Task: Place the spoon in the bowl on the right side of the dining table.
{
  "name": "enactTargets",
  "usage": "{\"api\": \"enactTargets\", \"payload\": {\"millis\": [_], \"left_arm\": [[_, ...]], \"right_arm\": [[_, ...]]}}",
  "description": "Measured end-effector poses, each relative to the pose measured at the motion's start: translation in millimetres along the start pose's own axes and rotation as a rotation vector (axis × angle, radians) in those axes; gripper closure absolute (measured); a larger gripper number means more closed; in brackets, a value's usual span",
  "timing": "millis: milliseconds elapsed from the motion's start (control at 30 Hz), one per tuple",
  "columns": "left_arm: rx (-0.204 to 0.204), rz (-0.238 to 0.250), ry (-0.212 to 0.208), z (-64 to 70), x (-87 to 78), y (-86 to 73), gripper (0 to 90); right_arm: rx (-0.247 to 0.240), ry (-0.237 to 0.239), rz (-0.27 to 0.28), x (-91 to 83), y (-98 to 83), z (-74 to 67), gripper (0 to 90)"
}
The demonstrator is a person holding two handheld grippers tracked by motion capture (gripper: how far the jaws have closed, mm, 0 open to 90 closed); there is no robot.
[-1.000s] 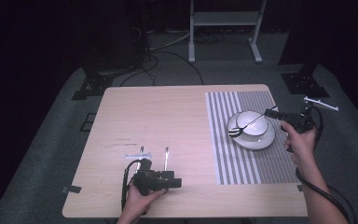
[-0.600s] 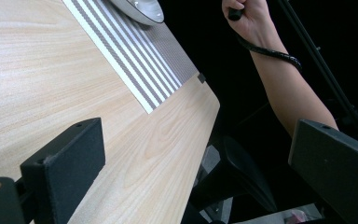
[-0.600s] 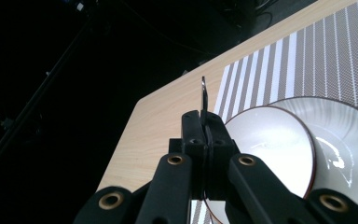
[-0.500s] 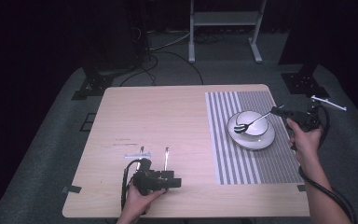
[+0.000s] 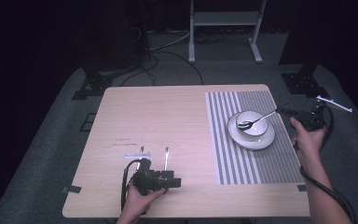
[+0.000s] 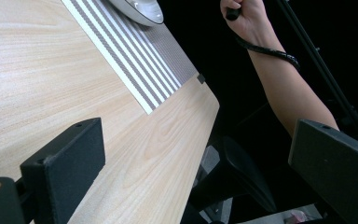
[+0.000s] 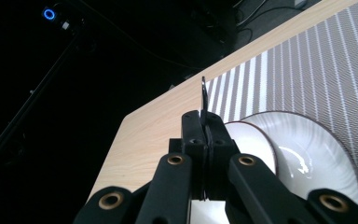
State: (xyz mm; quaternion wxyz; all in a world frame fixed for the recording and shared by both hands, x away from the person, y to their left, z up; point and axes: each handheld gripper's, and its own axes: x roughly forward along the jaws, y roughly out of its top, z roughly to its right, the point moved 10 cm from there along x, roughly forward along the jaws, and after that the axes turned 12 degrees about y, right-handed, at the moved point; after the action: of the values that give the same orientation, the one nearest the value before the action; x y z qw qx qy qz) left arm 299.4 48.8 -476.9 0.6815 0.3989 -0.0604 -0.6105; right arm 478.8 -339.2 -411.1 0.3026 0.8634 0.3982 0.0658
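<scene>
A glossy white round plate (image 5: 251, 135) with a small bowl (image 5: 254, 123) on it sits on a grey-and-white striped woven mat (image 5: 247, 158). The right gripper (image 5: 283, 111), just beside the plate, is clenched on a thin metal fork (image 5: 256, 121) — its tines over the bowl. The left gripper (image 5: 154, 151), well apart from the plate, rests spread wide on the pale wood-grain table (image 5: 168, 121); grey carpet and dark stands lie beyond.

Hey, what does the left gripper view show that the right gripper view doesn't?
The left gripper view shows the left gripper with its jaws wide apart and nothing between them, the table's near right corner, and the person's right forearm with a cable around the wrist. The right gripper view shows the right gripper clamped on a thin utensil handle, above a bowl on a plate. Both show the wooden table and the striped mat.
</scene>
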Motion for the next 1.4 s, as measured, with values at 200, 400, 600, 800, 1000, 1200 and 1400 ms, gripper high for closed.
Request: {"api": "enactTargets", "payload": {"millis": [200, 400, 600, 800, 1000, 1200, 1400], "left_arm": [[0.003, -0.006, 0.001, -0.6, 1.5, -1.3, 2.3], [-0.003, 0.001, 0.0, -0.2, 0.2, 0.1, 2.3], [-0.003, -0.001, -0.002, 0.2, 0.5, -0.2, 2.3], [0.0, -0.002, -0.001, 0.2, -0.1, -0.1, 2.3], [0.001, -0.006, -0.002, -0.2, 0.9, -0.8, 2.3], [0.0, -0.005, -0.002, -0.1, 0.9, -0.5, 2.3], [0.001, -0.005, -0.003, 0.2, 0.7, -0.5, 2.3]], "right_arm": [[0.005, -0.021, 0.031, -5.7, 2.4, 9.5, 89.1], [0.012, -0.048, 0.049, -10.0, 2.6, 18.7, 89.1], [0.014, -0.067, 0.064, -13.1, 2.8, 24.9, 89.1], [0.011, -0.091, 0.07, -15.5, 3.4, 30.6, 89.0], [0.006, -0.111, 0.073, -17.7, 2.2, 36.1, 88.9], [0.004, -0.119, 0.07, -16.7, -0.1, 39.6, 88.9], [-0.001, -0.126, 0.059, -13.2, -2.4, 41.4, 88.9]]}}
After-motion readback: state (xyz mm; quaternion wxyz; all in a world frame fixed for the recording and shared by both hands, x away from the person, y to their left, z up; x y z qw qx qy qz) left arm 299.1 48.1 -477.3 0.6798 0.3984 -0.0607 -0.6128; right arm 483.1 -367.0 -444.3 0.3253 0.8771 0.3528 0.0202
